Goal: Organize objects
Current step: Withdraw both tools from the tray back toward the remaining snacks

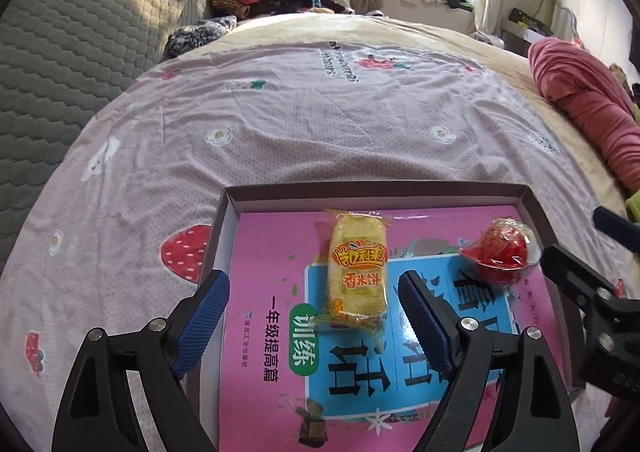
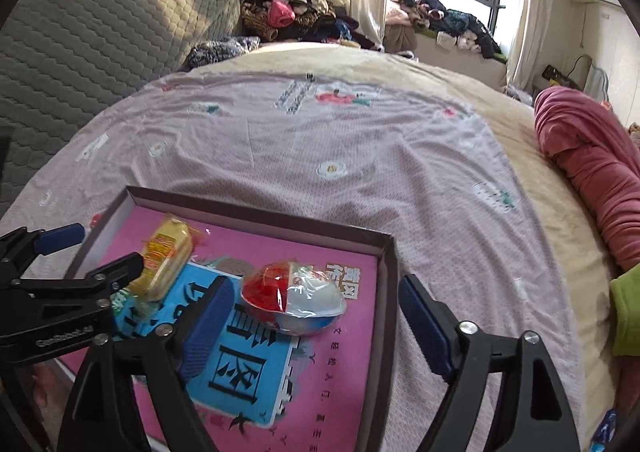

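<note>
Box (image 1: 534, 208): shallow, dark-walled, on bed (image 1: 320, 124); book (image 1: 272, 252) lies flat inside as liner.
Snack (image 1: 357, 272): yellow wrapped rice cake, on book, straight ahead of L tool (image 1: 314, 316), between its two pads but not touched.
Capsule (image 2: 294, 298): red/white, clear wrap, on book, just ahead of R tool (image 2: 312, 326), nearer its left pad; apart from both.
L tool: pads wide apart, nothing held. Pose: low, angled down over box's near edge, fingers straddling snack line.
R tool: pads wide apart, nothing held. Pose: low, at box's right wall; right pad sits outside wall, left pad inside over book.
Step (est.): both items already in box; placing prob. done, or regrasp pending, can't tell which.
Next (est.): if regrasp, L moves fwd and closes across snack's narrow width; crinkly wrap may slip. R needs shift left to centre capsule; round shape may roll.
</note>
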`<state>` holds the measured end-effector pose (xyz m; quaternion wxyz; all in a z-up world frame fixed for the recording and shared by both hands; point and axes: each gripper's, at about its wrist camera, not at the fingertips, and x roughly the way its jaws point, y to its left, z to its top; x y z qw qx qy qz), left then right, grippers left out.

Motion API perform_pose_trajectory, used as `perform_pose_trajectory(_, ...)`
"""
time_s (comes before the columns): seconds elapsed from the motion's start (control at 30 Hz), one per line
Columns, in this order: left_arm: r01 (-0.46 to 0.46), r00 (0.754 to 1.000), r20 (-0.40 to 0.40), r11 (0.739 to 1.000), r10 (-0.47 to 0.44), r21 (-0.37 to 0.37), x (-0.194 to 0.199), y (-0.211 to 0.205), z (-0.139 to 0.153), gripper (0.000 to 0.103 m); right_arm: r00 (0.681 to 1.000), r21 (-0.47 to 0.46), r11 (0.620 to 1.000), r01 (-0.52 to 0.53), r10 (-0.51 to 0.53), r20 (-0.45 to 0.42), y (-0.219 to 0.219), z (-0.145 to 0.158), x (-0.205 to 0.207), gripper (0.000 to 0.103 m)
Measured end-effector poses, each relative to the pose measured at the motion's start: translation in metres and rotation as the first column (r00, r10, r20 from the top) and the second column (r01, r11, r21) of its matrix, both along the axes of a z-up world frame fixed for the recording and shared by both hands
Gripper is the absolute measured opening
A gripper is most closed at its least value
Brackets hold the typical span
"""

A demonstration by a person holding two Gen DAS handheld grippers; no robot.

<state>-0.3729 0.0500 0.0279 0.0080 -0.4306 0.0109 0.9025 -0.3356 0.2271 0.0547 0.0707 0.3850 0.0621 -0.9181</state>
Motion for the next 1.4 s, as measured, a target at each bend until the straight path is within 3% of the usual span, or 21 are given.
perform_pose_trajectory(0.1, 0.01, 1.0, 0.005, 1.0, -0.011, 0.01, 0.008, -0.001, 0.003, 0.094, 1.0, -0.001, 1.0, -0.001, 0.001, -0.021, -0.002, 0.012, 0.013, 0.09)
perform_pose_trajectory(0.33, -0.023, 1.0, -0.004, 0.999, 0.023, 0.042, 0.033, -0.017, 0.014, 0.096, 1.0, 0.009, 1.0, -0.002, 0.002, -0.024, -0.003, 0.027, 0.044, 0.091)
perform_pose_trajectory(1.0, -0.022, 0.998, -0.05, 0.999, 0.023, 0.038, 0.145, -0.033, 0.089, 0.096, 0.995, 0.008, 1.0, 0.009, -0.009, -0.098, -0.002, 0.108, 0.147, 0.091)
perform_pose_trajectory(1.4, -0.005, 0.998, -0.066, 0.999, 0.007, 0.036, 0.222, -0.033, 0.116, 0.096, 0.994, 0.034, 0.999, 0.02, -0.016, -0.111, 0.006, 0.126, 0.222, 0.093)
